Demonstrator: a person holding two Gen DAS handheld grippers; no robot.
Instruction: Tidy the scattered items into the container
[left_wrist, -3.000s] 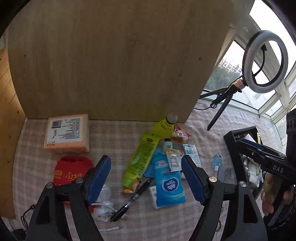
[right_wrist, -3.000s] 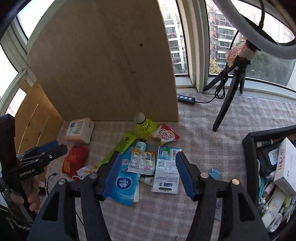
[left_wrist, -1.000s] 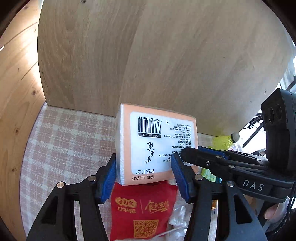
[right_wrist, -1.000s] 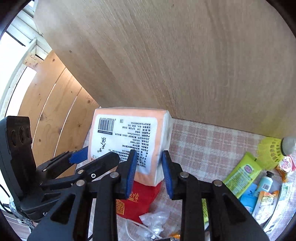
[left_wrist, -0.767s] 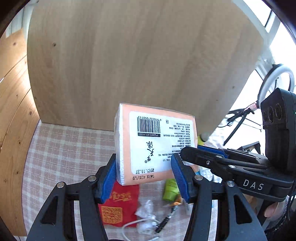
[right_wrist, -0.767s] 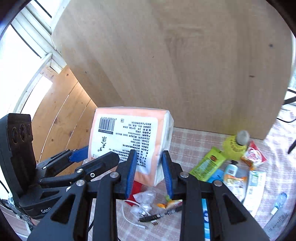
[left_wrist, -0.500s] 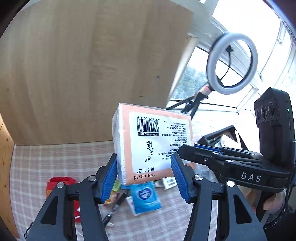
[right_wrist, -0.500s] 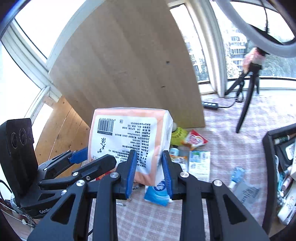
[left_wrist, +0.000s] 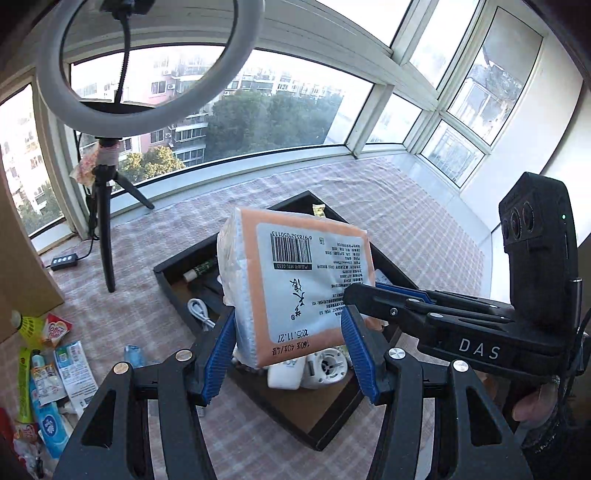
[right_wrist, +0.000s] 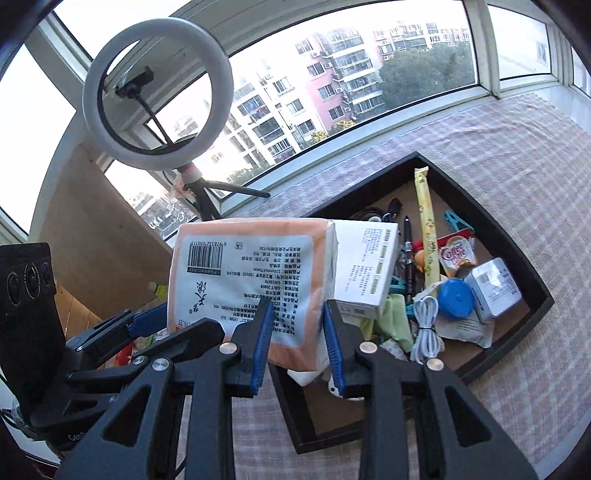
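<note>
Both tools grip one orange-and-white tissue pack (left_wrist: 295, 291), held in the air above the black tray (left_wrist: 173, 284). The left tool (left_wrist: 288, 350) has its blue pads pressed against the pack's two side faces, label side up, barcode toward the far end. The right tool (right_wrist: 297, 341) pinches a near corner of the same pack (right_wrist: 247, 280) between its blue pads (right_wrist: 263, 341) — its jaws stand much closer together than the left tool's. In the left wrist view the right tool reaches in from the right, its body marked "DAS", and its finger lies along the pack's right edge.

The tray (right_wrist: 517, 258) sits on the checked cloth of the table (right_wrist: 517, 155) and already holds a jumble of things: a white box with printed text (right_wrist: 373, 266), a long yellow sachet (right_wrist: 426, 229), a black pen (right_wrist: 407, 251), a Coffee Mate packet (right_wrist: 453, 254), a round blue item (right_wrist: 456, 297), a grey-white adapter block (right_wrist: 495, 290) and a coiled white cable (right_wrist: 424, 328). The pack hangs over the tray's near-left part, tilted, and is clear of the items below it.

To the left of the tray, on the cloth, scattered items remain — a shuttlecock (left_wrist: 27, 325), a second Coffee Mate packet (left_wrist: 57, 330), a green tube (left_wrist: 24, 384) and a blue tissue packet (left_wrist: 50, 428). A ring light (left_wrist: 147, 62) stands on a tripod (left_wrist: 105, 206) near the window.
</note>
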